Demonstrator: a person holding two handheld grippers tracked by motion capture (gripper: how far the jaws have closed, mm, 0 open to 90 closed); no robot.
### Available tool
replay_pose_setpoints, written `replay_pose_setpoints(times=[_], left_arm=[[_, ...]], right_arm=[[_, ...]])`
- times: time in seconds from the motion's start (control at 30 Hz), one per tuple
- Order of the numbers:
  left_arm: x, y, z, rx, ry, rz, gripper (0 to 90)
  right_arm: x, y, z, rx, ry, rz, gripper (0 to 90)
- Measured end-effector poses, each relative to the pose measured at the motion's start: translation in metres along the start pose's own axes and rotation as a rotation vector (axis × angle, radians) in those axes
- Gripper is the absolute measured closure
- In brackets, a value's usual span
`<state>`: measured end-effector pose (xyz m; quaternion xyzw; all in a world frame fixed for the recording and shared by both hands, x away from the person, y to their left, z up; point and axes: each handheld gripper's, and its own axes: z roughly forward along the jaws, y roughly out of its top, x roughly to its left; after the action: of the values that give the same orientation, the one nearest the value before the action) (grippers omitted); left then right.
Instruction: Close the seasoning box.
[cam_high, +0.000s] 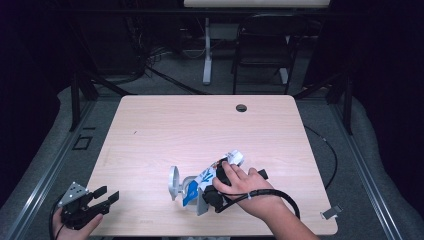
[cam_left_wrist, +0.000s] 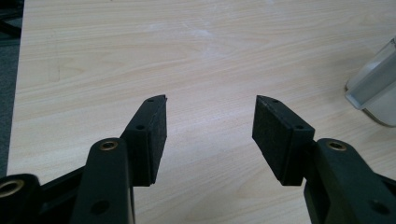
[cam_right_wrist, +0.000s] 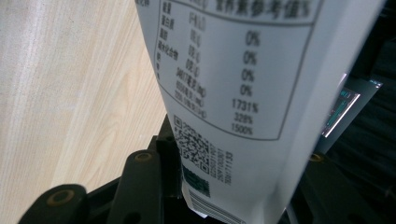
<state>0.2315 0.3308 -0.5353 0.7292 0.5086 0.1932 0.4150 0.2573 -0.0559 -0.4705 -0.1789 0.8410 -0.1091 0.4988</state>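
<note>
A white packet (cam_right_wrist: 243, 70) with a printed table and a square code stands between the jaws of my right gripper (cam_right_wrist: 233, 158), which is shut on it. In the high view the white and blue packet (cam_high: 207, 175) lies tilted near the table's front edge, under a hand, with my right gripper (cam_high: 204, 190) around its lower part. Its lower end sits beside a pale round container (cam_high: 173, 181). My left gripper (cam_high: 106, 196) rests at the table's front left corner, open, with nothing between its jaws. Bare wood lies ahead of my left gripper (cam_left_wrist: 210, 126), and a clear container (cam_left_wrist: 376, 84) is at the right edge.
The wooden table (cam_high: 200, 125) has a dark cable hole (cam_high: 241, 107) near its far edge. A black cable (cam_high: 280, 196) loops from the right gripper over the front right of the table. A chair (cam_high: 262, 50) and a desk leg (cam_high: 207, 50) stand beyond the table.
</note>
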Motion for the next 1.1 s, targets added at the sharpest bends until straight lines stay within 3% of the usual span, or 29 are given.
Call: replay_pose_setpoints(times=[1.1], left_arm=[[0.0007,-0.0003,-0.0002,0.005,0.002,0.000,45.5]], right_arm=[[-0.0020,0.0044,-0.0032,0.005,0.002,-0.012,63.6]])
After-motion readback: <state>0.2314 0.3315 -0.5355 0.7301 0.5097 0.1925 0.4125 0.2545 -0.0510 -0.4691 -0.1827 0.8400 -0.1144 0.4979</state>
